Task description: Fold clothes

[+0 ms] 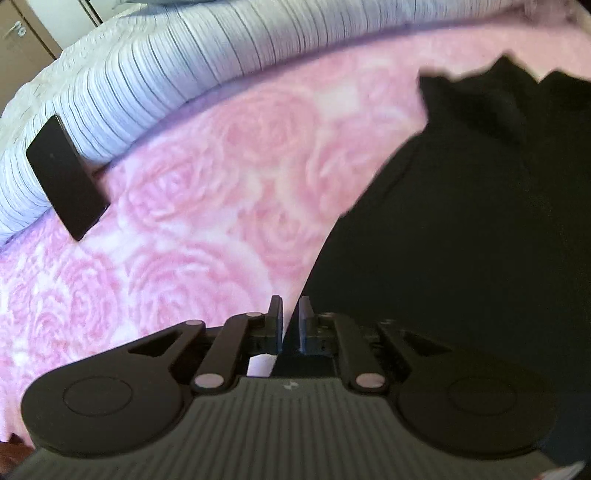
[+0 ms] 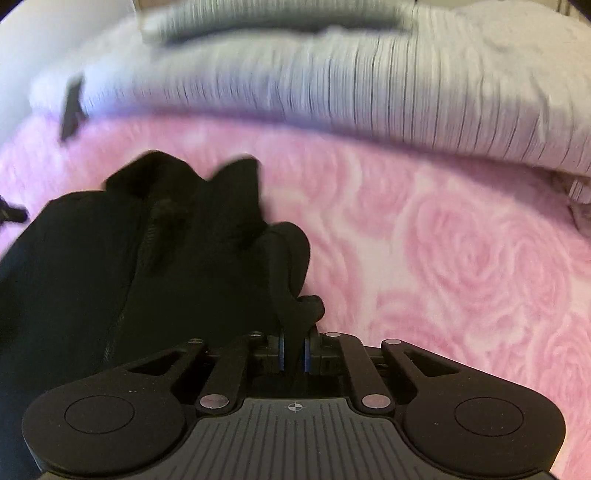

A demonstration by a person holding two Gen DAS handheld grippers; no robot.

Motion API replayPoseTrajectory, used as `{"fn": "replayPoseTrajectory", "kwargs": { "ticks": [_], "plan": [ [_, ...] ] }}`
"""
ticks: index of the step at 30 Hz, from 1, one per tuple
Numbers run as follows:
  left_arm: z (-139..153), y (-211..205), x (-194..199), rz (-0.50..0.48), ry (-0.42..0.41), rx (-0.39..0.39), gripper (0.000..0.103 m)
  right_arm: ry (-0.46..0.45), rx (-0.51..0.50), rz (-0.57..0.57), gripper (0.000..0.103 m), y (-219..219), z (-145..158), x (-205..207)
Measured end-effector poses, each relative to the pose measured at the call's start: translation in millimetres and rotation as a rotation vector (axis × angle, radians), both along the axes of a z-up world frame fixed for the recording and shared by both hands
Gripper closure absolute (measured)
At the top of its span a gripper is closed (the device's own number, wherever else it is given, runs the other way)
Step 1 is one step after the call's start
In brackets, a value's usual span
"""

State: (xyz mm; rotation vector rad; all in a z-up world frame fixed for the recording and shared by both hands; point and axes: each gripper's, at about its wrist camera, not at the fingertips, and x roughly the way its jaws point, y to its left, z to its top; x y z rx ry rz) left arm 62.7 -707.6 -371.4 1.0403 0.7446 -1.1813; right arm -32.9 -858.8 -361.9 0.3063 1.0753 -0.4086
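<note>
A black garment [image 1: 461,221] lies bunched on a pink rose-patterned blanket [image 1: 203,184] and fills the right side of the left wrist view. My left gripper [image 1: 290,314] sits at the garment's left edge. Its fingers are nearly together, and the dark edge of the cloth runs into the narrow gap. In the right wrist view the black garment [image 2: 147,258] spreads over the left half, with its collar or folds raised. My right gripper [image 2: 294,350] is shut on a pinched fold at the garment's right edge, and the cloth stands up between its pads.
A striped white-and-blue duvet [image 1: 147,74] is rolled along the far side of the pink blanket [image 2: 443,258], and the duvet [image 2: 369,85] shows in both views. A flat black rectangular object [image 1: 66,177] leans against it at the left. Cabinet doors [image 1: 18,33] stand beyond.
</note>
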Motion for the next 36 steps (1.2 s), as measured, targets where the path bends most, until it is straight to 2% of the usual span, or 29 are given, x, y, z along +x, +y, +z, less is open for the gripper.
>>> {"fn": "replayPoseTrajectory", "kwargs": {
  "ticks": [2, 3, 5, 8, 10, 13, 15, 17, 18, 19, 21, 23, 25, 27, 31, 36],
  "plan": [
    [5.5, 7.9, -1.4, 0.016, -0.008, -0.028, 0.09, -0.007, -0.041, -0.017, 0.035, 3.0, 0.5, -10.5],
    [9.9, 12.8, -2.2, 0.025, -0.01, -0.046, 0.086, -0.017, -0.047, -0.03, 0.029, 2.5, 4.6, -20.2],
    [22.8, 17.0, -9.0, 0.012, -0.008, -0.084, 0.086, -0.039, -0.052, -0.057, 0.029, 1.0, 13.6, -40.8],
    [35.5, 10.6, -32.3, -0.062, 0.052, -0.128, 0.084, -0.073, 0.016, -0.127, 0.029, -1.4, 25.9, -82.3],
    [33.7, -4.7, -54.8, -0.148, 0.086, -0.135, 0.08, -0.077, 0.045, -0.195, 0.029, -4.3, 30.2, -113.6],
    [24.4, -34.0, -87.0, -0.252, 0.131, -0.143, 0.078, -0.063, 0.047, -0.329, 0.029, -7.6, 32.8, -156.3],
    [11.8, -53.4, -102.2, -0.293, 0.161, -0.135, 0.078, -0.005, -0.008, -0.404, 0.029, -7.5, 31.1, -185.3],
    [-10.2, -73.7, -114.6, -0.298, 0.152, -0.072, 0.077, 0.076, -0.089, -0.428, 0.029, -3.4, 30.5, -208.8],
    [-20.9, -78.9, -117.5, -0.298, 0.118, -0.041, 0.074, 0.112, -0.128, -0.421, 0.029, 0.3, 31.3, -220.4],
    [-24.1, -80.4, -118.5, -0.3, 0.098, -0.045, 0.07, 0.156, -0.17, -0.417, 0.029, 4.6, 31.6, -232.9],
    [-24.6, -82.5, -119.1, -0.279, 0.072, -0.046, 0.068, 0.206, -0.233, -0.444, 0.028, 12.4, 35.0, -256.9],
    [-19.3, -81.3, -119.6, -0.249, 0.054, -0.043, 0.07, 0.239, -0.28, -0.491, 0.029, 16.9, 37.8, -280.7],
    [-13.1, -75.9, -121.9, -0.246, 0.03, -0.04, 0.071, 0.25, -0.264, -0.578, 0.028, 11.5, 34.8, -303.7],
    [-6.9, -70.8, -124.8, -0.238, 0.036, -0.037, 0.071, 0.237, -0.215, -0.65, 0.028, 3.2, 29.2, -320.6],
    [4.6, -65.8, -142.4, -0.264, 0.037, -0.035, 0.071, 0.159, -0.139, -0.744, 0.028, -14.7, 21.3, -329.7],
    [14.2, -64.0, -181.2, -0.326, 0.068, -0.052, 0.071, 0.142, -0.153, -0.808, 0.028, -35.2, 24.4, -311.1]
  ]
}}
